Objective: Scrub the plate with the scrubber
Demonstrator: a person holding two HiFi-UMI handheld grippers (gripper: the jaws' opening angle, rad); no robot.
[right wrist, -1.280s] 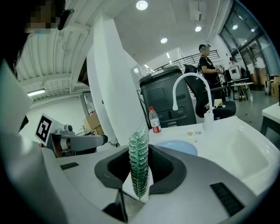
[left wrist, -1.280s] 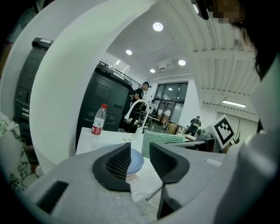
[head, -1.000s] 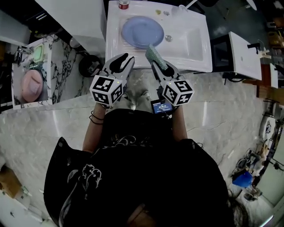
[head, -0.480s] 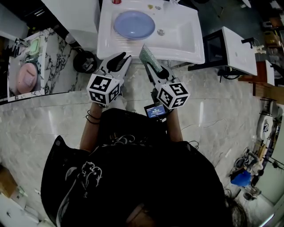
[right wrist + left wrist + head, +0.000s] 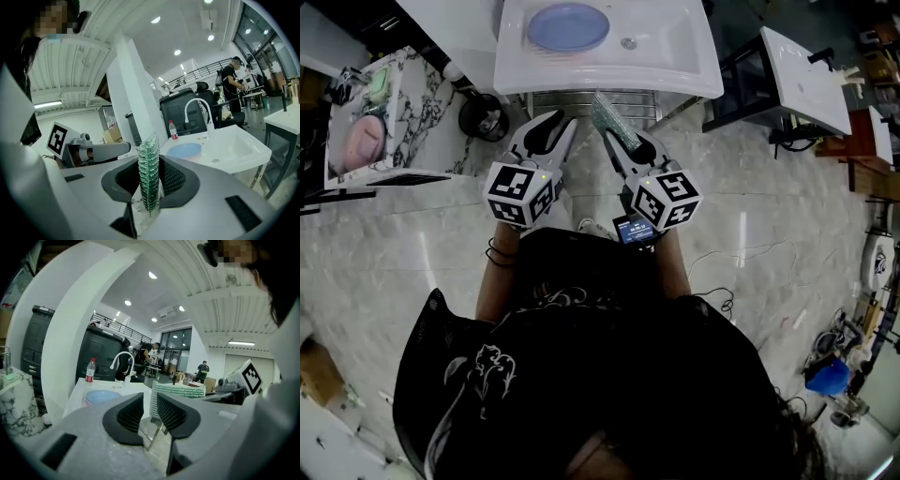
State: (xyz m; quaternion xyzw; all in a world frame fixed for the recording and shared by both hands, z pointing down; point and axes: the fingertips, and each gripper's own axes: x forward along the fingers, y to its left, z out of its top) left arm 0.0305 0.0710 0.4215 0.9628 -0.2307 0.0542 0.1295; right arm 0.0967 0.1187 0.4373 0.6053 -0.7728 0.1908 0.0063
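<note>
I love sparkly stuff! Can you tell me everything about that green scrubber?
The scrubber is a thin, flat green pad with a shiny, glittery mesh surface. The right tongs pinch its lower end between their dark ribbed pads, so it stands on edge and sticks out past them. It hangs in the air just short of the white sink, not touching the blue plate lying inside.

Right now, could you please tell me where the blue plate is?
In the head view, the blue plate lies in the left half of the white sink at the top of the picture, just left of the drain.
</note>
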